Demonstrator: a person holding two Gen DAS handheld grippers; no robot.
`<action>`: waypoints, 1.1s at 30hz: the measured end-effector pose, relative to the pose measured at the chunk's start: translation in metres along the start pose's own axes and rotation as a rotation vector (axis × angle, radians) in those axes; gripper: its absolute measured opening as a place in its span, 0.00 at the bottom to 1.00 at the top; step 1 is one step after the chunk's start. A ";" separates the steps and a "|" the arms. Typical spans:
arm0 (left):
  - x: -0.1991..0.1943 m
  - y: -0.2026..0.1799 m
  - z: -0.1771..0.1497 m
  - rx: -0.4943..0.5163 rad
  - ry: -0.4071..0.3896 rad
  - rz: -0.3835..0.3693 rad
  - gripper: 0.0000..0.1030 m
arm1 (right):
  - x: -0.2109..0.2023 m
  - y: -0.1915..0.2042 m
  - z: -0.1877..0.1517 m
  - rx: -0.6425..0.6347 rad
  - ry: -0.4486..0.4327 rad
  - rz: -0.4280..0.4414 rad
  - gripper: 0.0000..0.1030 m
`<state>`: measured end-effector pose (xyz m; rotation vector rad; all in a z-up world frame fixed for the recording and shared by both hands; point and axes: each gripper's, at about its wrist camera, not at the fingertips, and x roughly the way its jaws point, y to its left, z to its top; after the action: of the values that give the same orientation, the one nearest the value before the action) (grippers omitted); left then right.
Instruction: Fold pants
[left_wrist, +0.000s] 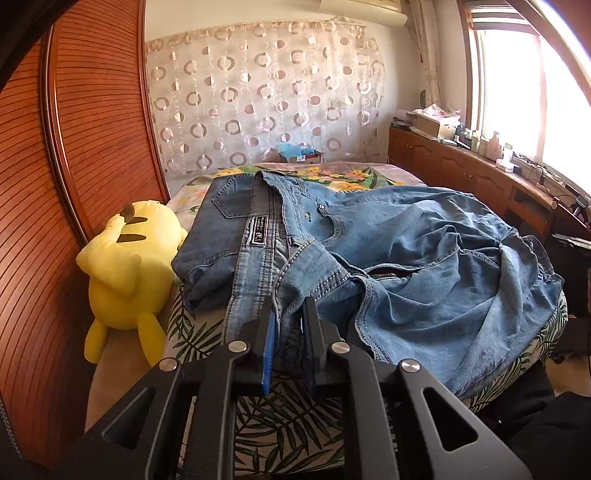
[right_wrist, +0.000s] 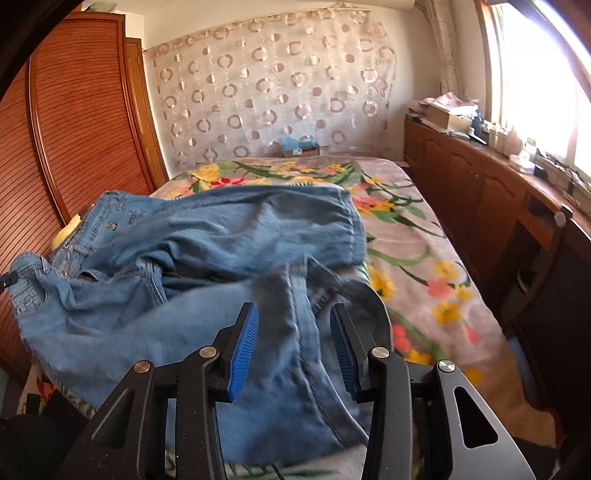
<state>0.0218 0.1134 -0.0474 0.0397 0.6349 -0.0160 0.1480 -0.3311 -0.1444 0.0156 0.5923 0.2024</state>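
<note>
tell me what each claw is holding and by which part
The left claw is shut on the jeans at the waistband. The right claw is open over a pant leg, pads clear of the denim, holding nothing.

Left gripper (left_wrist: 289, 312): pointing forward and downward, jaws nearly closed, clamped on waistband edge of jeans (left_wrist: 406, 251); blue pad visible on left finger (left_wrist: 270, 332), denim pinched in narrow gap. Black linkage arms splayed either side below.

Right gripper (right_wrist: 293, 319): pointing forward and downward, jaws parted, blue ribbed pads (right_wrist: 243, 350) facing each other, clear of cloth. Jeans leg lying beneath and between fingers, not pinched; slight motion blur there. Dark sleeve at lower right corner of left wrist view.
</note>
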 end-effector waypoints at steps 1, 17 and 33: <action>0.001 0.000 0.000 -0.001 0.002 0.000 0.14 | 0.000 0.001 -0.006 0.002 0.012 -0.001 0.41; 0.013 0.002 -0.009 -0.010 0.038 -0.002 0.14 | 0.058 -0.006 -0.006 0.011 0.151 -0.002 0.41; 0.015 0.006 -0.015 -0.025 0.038 -0.006 0.14 | 0.024 0.003 -0.013 -0.054 0.125 0.031 0.15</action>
<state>0.0254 0.1195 -0.0686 0.0145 0.6734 -0.0132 0.1593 -0.3243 -0.1686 -0.0398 0.7111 0.2511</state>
